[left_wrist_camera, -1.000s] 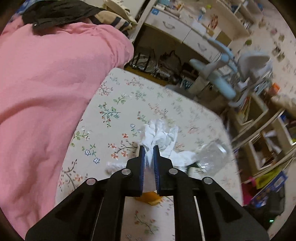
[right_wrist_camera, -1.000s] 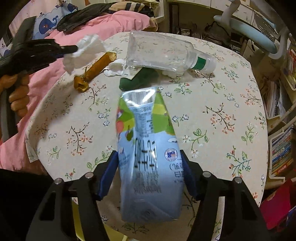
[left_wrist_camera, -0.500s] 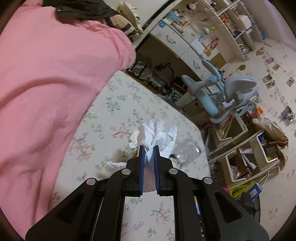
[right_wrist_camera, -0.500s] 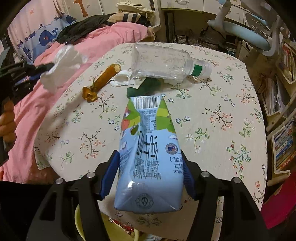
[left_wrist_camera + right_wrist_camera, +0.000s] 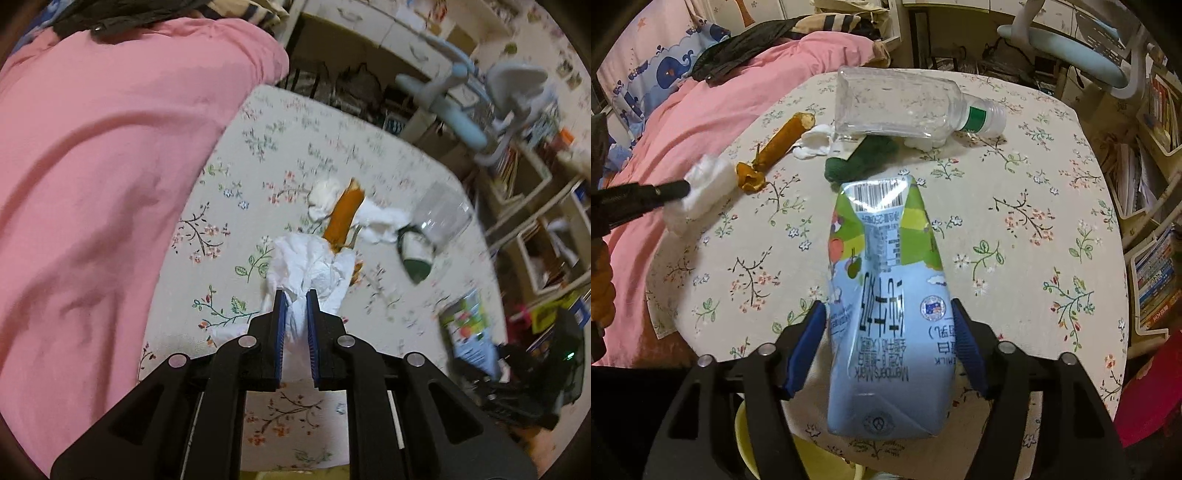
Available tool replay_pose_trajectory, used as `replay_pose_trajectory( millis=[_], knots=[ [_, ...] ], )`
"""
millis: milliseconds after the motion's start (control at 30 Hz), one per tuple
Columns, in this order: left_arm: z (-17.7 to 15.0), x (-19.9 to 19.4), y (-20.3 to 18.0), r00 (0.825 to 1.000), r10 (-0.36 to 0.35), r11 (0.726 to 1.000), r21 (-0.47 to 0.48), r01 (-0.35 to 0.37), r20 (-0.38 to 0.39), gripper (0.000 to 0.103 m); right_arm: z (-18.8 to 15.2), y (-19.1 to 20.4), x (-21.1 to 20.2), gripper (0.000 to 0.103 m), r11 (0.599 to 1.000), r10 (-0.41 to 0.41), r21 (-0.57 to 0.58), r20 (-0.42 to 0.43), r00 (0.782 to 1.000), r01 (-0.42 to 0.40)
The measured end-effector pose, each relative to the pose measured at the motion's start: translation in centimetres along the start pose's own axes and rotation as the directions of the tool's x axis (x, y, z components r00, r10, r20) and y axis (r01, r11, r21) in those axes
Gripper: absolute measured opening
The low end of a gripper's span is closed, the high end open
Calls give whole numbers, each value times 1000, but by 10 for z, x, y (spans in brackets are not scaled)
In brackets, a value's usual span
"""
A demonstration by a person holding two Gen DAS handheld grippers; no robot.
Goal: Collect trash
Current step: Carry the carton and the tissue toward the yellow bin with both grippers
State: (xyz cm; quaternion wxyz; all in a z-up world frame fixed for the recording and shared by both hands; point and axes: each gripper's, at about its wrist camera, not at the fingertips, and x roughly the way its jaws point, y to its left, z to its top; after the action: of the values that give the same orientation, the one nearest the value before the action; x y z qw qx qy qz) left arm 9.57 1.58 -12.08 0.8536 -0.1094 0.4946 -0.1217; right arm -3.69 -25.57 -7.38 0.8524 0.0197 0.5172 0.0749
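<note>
My left gripper (image 5: 294, 295) holds a crumpled white tissue (image 5: 310, 266) just above the floral table (image 5: 1034, 184); its jaws are opening, and the tissue still fills the gap. From the right wrist the tissue (image 5: 705, 184) hangs beside an orange-brown scrap (image 5: 783, 140). My right gripper (image 5: 889, 306) has a blue and green milk carton (image 5: 886, 314) between its jaws, which are opening, and a gap shows beside the left pad. A clear plastic bottle (image 5: 901, 99) lies on its side further back, with a white wad (image 5: 814, 146) and a dark green wrapper (image 5: 864, 158) beside it.
A yellow bin (image 5: 753, 443) shows below the table's near edge, under my right gripper. A pink blanket (image 5: 92, 184) borders the table on the left. A pale blue chair (image 5: 1071, 40) stands behind it, and bookshelves (image 5: 1156, 277) to the right.
My left gripper has swung down with the tissue to beside the orange-brown scrap, and its pads stand a little wider. The right gripper's pads have spread away from the carton.
</note>
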Motion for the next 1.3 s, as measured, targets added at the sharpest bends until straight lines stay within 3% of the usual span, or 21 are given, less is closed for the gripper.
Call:
replay_pose_trajectory(
  millis=[33,100,200,433,500,567,600,667,833,967,1067,1300],
  knots=[
    [0,2,-1,1000,10,1000,15,-10,-5,17,1,0,0,71,1000,0,3,5,1000,0],
    [0,6,-4,999,36,999,41,-36,-9,33,2,-1,0,71,1000,2,8,6,1000,-2],
    [-2,10,-11,998,59,994,97,-57,-15,45,4,-3,2,72,1000,4,16,5,1000,-4],
    [-12,30,-36,986,159,952,272,-140,-48,49,4,-6,3,72,1000,8,24,7,1000,-8],
    [-12,33,-36,984,168,950,277,-146,-57,49,5,-6,5,65,1000,16,22,2,1000,-16],
    [-11,35,-31,984,164,956,259,-141,-70,43,5,-5,4,60,1000,22,15,4,1000,-22],
    [-10,34,-31,985,160,958,251,-138,-67,28,5,-5,4,60,999,28,15,4,1000,-28],
    [-8,32,-26,989,126,972,211,-106,-83,12,5,-4,4,60,999,37,8,6,999,-37],
    [-1,2,-22,995,97,986,134,-100,34,10,5,-2,-3,60,999,52,10,38,998,-53],
    [5,-28,-18,986,53,994,86,-67,158,11,6,-7,-8,60,998,55,27,57,997,-57],
    [5,-40,-15,980,32,997,56,-44,196,11,6,-5,-11,60,998,61,28,67,996,-63],
    [2,-52,-11,978,-27,999,23,23,205,10,4,7,-19,60,996,90,7,88,992,-90]
  ],
)
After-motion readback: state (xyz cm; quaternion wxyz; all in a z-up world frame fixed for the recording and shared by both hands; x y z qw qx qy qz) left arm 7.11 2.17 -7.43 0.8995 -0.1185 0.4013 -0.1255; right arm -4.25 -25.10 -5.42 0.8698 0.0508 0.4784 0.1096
